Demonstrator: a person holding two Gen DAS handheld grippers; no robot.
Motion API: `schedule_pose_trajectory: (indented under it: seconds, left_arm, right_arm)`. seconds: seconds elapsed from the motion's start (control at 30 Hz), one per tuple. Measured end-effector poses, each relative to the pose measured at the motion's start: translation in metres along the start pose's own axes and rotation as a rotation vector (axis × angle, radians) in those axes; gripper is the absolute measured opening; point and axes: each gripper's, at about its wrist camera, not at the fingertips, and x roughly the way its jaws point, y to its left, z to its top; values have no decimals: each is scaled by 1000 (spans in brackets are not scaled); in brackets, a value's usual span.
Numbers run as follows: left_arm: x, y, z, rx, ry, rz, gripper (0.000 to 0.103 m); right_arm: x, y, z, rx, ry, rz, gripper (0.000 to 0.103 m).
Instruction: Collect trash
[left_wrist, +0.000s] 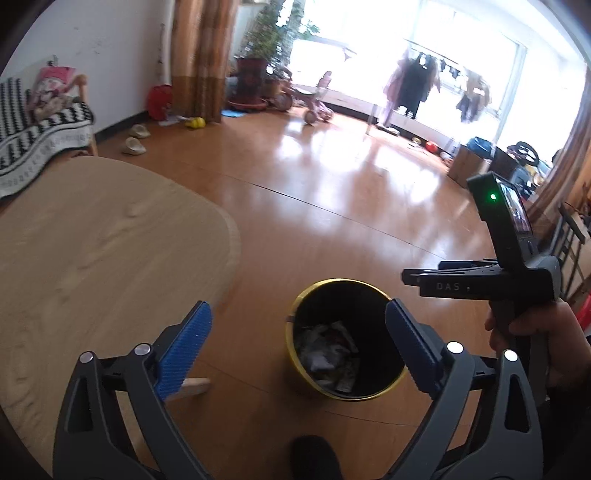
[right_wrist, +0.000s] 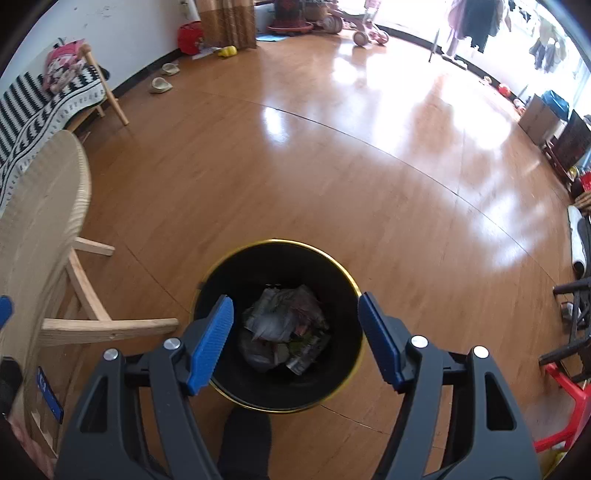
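A black waste bin with a gold rim stands on the wooden floor, holding crumpled paper and wrappers. My right gripper hangs over the bin's mouth, open, with nothing between its blue pads. My left gripper is open too, empty, above the floor between the table and the bin. In the left wrist view the right gripper's body shows at the right, held by a hand.
A light wooden table with slanted legs stands left of the bin. A striped bench lies behind it. A dark foot is just before the bin. Red stool, chairs and boxes line the right side.
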Motion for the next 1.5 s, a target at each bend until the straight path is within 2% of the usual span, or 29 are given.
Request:
schedule_pose_trajectory:
  seconds: [0.07, 0.2, 0.37, 0.47, 0.6, 0.73, 0.9, 0.97, 1.13, 1.5]
  left_arm:
    - [-19, 19, -2, -32, -16, 59, 96]
    - [-65, 80, -15, -141, -10, 260, 96]
    - [-135, 159, -41, -292, -42, 467, 96]
    - [-185, 202, -65, -370, -49, 632, 96]
    - [-242, 243, -92, -478, -86, 736, 96]
    - [-289, 275, -127, -559, -103, 815, 96]
    - [-328, 305, -160, -645, -101, 896, 96]
    - [-336, 311, -172, -669, -99, 907, 96]
    - [-344, 322, -182, -681, -85, 945, 96]
    - [-346, 326, -188, -677, -87, 941, 96]
  right_arm:
    - [-9, 21, 4, -33, -34, 30, 76]
    - [-35, 87, 6, -124, -123, 129, 80]
    - [-68, 202, -4, -276, -202, 299, 86]
    - [-91, 265, -17, -360, -251, 385, 87]
    - [-114, 344, -36, -457, -263, 499, 88]
    - [-125, 413, -69, -570, -253, 548, 89]
    - [-135, 474, -100, -679, -252, 572, 89]
    - [-138, 493, -112, -708, -246, 578, 89]
    - [-138, 514, -121, -731, -234, 595, 89]
    - [-135, 521, -123, -742, -223, 591, 89]
